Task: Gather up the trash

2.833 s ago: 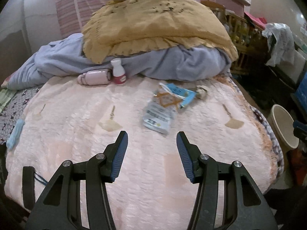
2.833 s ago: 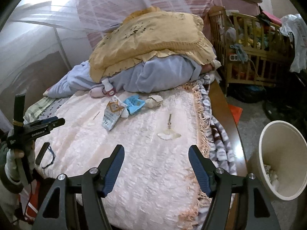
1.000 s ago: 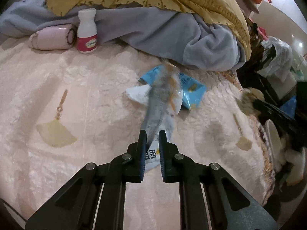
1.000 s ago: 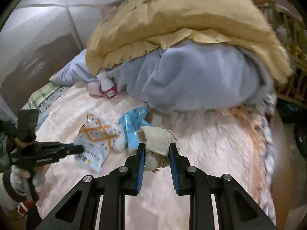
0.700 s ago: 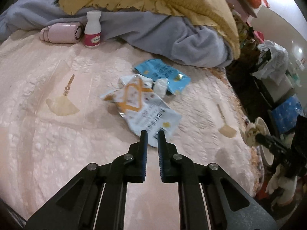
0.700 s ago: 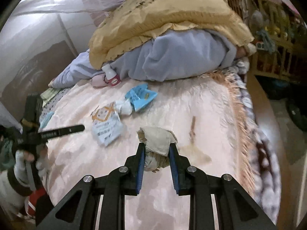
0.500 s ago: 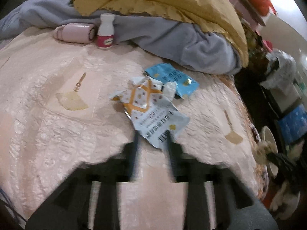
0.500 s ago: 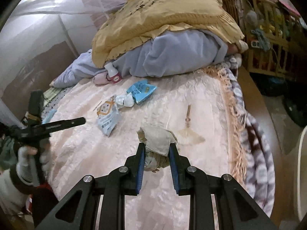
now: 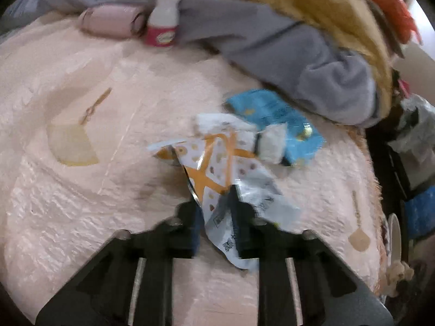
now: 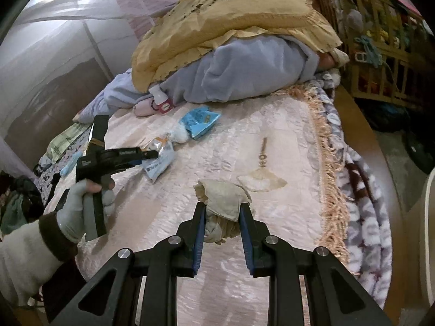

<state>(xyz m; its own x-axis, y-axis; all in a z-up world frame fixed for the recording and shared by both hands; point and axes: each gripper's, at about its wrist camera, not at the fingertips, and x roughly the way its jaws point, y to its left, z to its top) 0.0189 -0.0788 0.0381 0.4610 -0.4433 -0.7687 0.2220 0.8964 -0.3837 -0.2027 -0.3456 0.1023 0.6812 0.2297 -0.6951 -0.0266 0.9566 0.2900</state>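
Note:
A white and orange snack wrapper (image 9: 217, 171) lies on the pink bedspread (image 9: 81, 203), its near end between the blurred fingers of my left gripper (image 9: 216, 217); the jaws stand a little apart around it. A white tissue wad (image 9: 270, 145) and a blue wrapper (image 9: 274, 119) lie just beyond. My right gripper (image 10: 221, 217) is shut on a crumpled beige tissue (image 10: 221, 201), held above the bedspread (image 10: 244, 141). In the right wrist view, my left gripper (image 10: 148, 156) touches the wrapper (image 10: 159, 163), with the blue wrapper (image 10: 199, 119) farther back.
A white bottle with a red label (image 9: 163, 19) and a pink roll (image 9: 111, 21) rest against heaped grey and yellow blankets (image 10: 231, 40). A white bin's rim (image 10: 429, 231) shows at the right edge. A wooden crib (image 10: 380, 40) stands beyond the bed.
My left gripper let the snack wrapper slip, opened slightly and moved back onto its near end. My right gripper carried the beige tissue back and right toward the bed's edge.

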